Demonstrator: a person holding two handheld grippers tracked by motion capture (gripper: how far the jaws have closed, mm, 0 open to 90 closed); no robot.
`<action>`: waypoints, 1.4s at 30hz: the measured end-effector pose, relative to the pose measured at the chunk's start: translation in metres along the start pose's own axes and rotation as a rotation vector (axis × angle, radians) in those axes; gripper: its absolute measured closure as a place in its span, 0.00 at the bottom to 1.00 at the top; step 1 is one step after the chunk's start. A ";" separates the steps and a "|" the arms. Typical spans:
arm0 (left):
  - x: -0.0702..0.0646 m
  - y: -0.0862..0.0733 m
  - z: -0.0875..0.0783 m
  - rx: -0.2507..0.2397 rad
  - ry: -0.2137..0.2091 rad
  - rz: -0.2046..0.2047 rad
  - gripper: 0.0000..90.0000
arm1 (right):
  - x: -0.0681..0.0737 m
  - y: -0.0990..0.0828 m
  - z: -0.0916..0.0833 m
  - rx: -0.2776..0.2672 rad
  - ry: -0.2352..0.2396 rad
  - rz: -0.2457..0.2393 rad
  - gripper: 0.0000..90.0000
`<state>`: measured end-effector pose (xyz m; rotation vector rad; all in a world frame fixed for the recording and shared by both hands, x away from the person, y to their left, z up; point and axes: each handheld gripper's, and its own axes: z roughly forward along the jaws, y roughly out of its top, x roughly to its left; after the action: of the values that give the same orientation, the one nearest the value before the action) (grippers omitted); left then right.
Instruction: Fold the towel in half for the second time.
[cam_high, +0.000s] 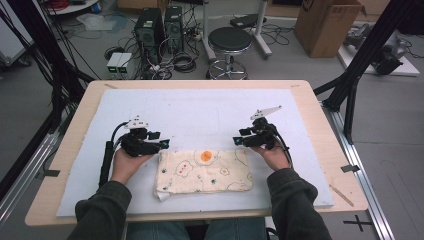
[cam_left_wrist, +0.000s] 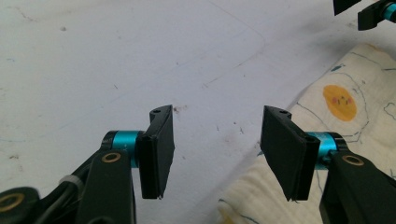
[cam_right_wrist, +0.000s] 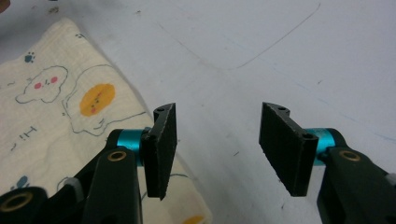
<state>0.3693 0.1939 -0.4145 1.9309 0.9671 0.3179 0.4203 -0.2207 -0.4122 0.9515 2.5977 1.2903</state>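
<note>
- A folded cloth (cam_high: 203, 171) lies flat on the white mat (cam_high: 200, 110) that covers the desk (cam_high: 320, 115), at the near middle, just ahead of the person.
- Its long axis runs from 9 o'clock to 3 o'clock in the high view, roughly parallel to the near edge of the desk; its short sides face the two hands.
- The cloth is cream with small printed figures; an orange round face sits near its far edge, a little past the middle toward 12 o'clock.
- Its near-left corner, at about 7 o'clock, is turned up a little.
- The left tongs (cam_high: 162, 144) sit just off the far-left corner of the cloth, pointing toward 3 o'clock.
- In the left gripper view the left tongs (cam_left_wrist: 217, 151) stand apart with bare mat between them; the cloth's edge lies under the right-hand jaw, nothing clamped.
- The right tongs (cam_high: 237, 141) sit just off the far-right corner, pointing toward 9 o'clock, facing the left pair.
- In the right gripper view the right tongs (cam_right_wrist: 217, 151) stand apart over bare mat; the cloth (cam_right_wrist: 60, 121) lies beneath the left-hand jaw, not gripped.
- Both hands rest beside the cloth's short sides, well apart from each other.
</note>
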 end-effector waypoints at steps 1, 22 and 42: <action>0.000 0.000 0.002 0.001 -0.002 -0.003 0.50 | -0.001 -0.001 0.001 0.006 0.004 0.004 0.54; -0.001 -0.019 0.009 0.129 -0.037 0.031 0.62 | -0.002 -0.032 0.003 0.074 0.100 0.045 0.68; -0.002 -0.023 0.011 0.174 -0.056 0.046 0.93 | 0.003 -0.041 0.001 0.088 0.114 0.017 0.91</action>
<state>0.3633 0.1913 -0.4391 2.1113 0.9405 0.2103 0.3981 -0.2368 -0.4429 0.9420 2.7592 1.2804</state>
